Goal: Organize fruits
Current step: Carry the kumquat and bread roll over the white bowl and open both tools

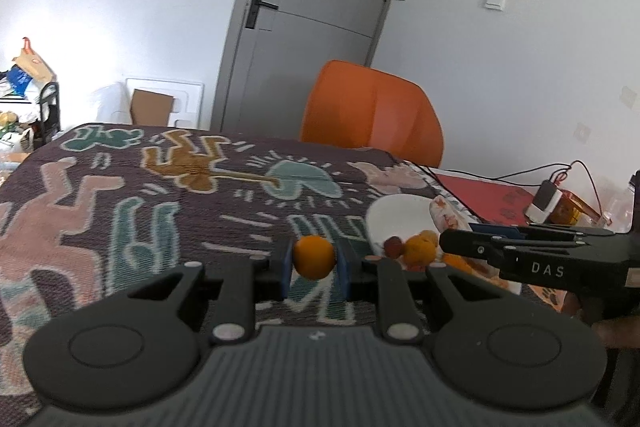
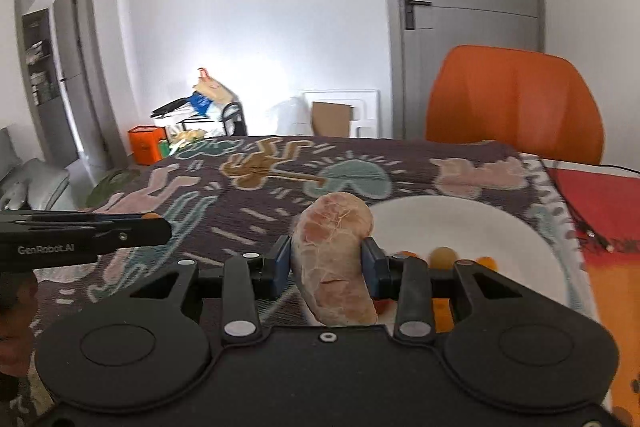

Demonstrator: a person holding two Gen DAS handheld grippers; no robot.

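My left gripper [image 1: 314,263] is shut on a small orange fruit [image 1: 314,256] and holds it above the patterned tablecloth [image 1: 120,195], left of the white plate [image 1: 396,215]. The plate holds a red fruit [image 1: 393,247] and several orange fruits [image 1: 420,249]. My right gripper [image 2: 326,259] is shut on a pale pink peeled pomelo wedge [image 2: 334,259], held at the left edge of the white plate [image 2: 460,223]. Small orange fruits [image 2: 442,255] lie on the plate behind the fingers. The right gripper shows in the left wrist view [image 1: 472,241], the left gripper in the right wrist view [image 2: 160,227].
An orange chair [image 1: 372,111] stands behind the table by a grey door [image 1: 320,11]. A red mat [image 1: 488,195], cables and a small charger [image 1: 546,201] lie at the table's right. Boxes and a rack [image 2: 200,115] stand by the far wall.
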